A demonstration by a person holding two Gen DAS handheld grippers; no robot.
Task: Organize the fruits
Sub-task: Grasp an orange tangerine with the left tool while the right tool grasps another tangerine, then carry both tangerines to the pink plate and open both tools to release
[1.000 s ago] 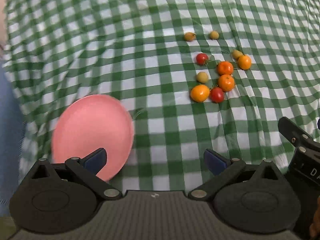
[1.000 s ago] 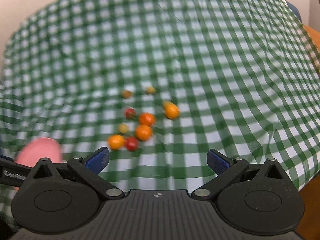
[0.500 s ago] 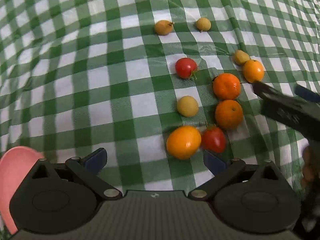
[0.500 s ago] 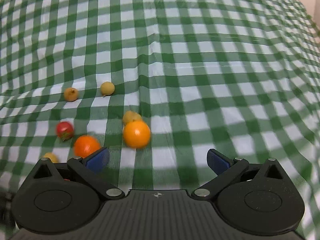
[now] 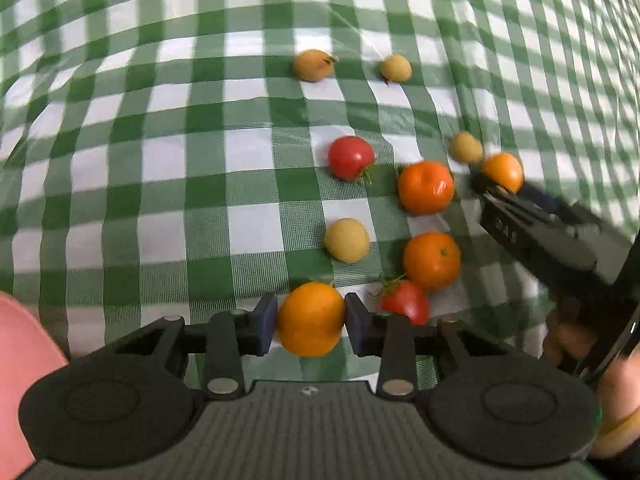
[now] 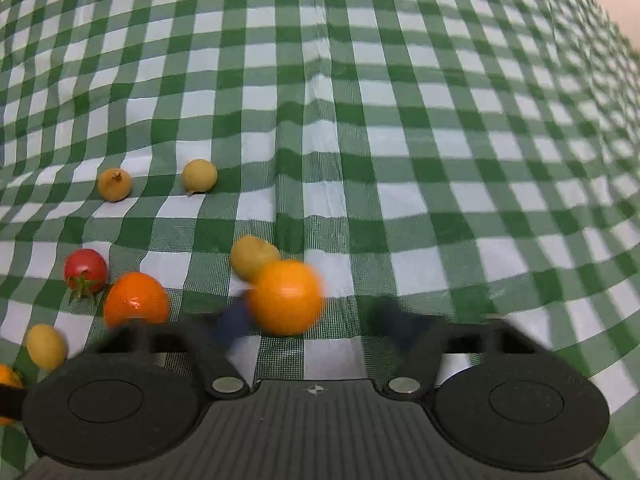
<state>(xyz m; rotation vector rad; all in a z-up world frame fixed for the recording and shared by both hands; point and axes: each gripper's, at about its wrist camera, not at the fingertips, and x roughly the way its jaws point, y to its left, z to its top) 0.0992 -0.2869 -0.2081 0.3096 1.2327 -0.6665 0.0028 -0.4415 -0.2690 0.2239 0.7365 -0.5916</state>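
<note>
Several small fruits lie on a green-and-white checked cloth. In the left wrist view my left gripper is shut on a yellow-orange fruit, one pad on each side. A red tomato lies just right of it, with two mandarins, a pale yellow fruit and another tomato beyond. In the right wrist view my right gripper is blurred, its jaws partly closed around an orange fruit, the left pad near it and a gap on the right. It also shows in the left wrist view.
A pink plate shows at the lower left edge of the left wrist view. Two brownish-yellow fruits lie farther back. A pale fruit sits just behind the orange one. The cloth is wrinkled around the fruits.
Both grippers have moved forward and down to the fruit cluster. My left jaws have closed on the yellow-orange fruit. My right jaws have narrowed around the orange fruit.
</note>
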